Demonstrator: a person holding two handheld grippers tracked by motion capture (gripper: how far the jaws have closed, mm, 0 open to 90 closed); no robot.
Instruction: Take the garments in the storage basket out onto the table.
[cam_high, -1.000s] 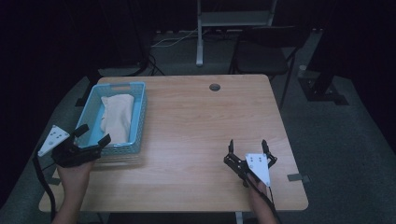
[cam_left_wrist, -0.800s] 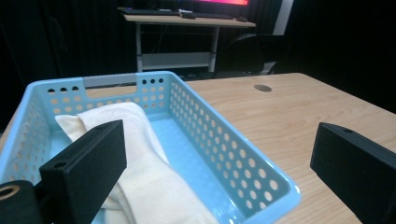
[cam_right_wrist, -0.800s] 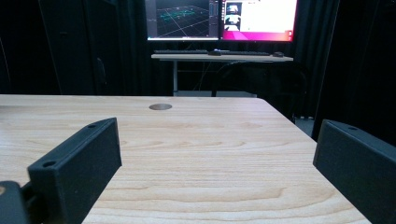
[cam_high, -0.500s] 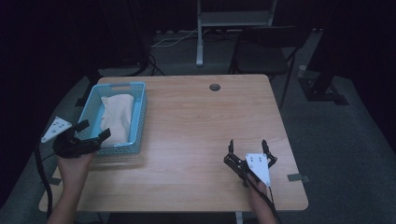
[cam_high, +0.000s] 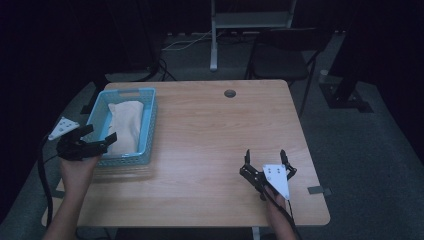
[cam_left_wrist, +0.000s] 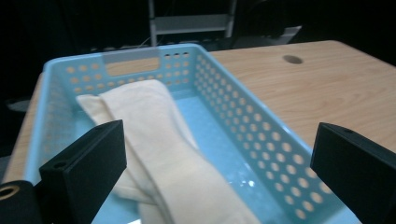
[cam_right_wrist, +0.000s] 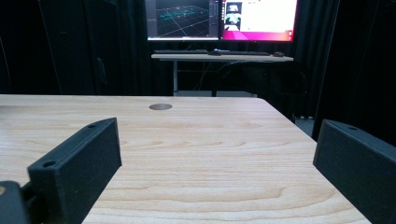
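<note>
Since a second ago our left gripper (cam_high: 97, 134) has risen to the blue basket (cam_high: 148, 131)'s near rim, jaws spread toward the folded cloth (cam_high: 123, 125) inside, likely to grasp it; our right gripper (cam_high: 265, 160), jaws also apart, waits well right of the basket.

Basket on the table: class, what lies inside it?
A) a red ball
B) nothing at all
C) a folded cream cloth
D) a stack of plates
C: the left gripper view shows a folded cream cloth lying along the floor of the blue basket, and the high view shows the same pale cloth inside it.
</note>
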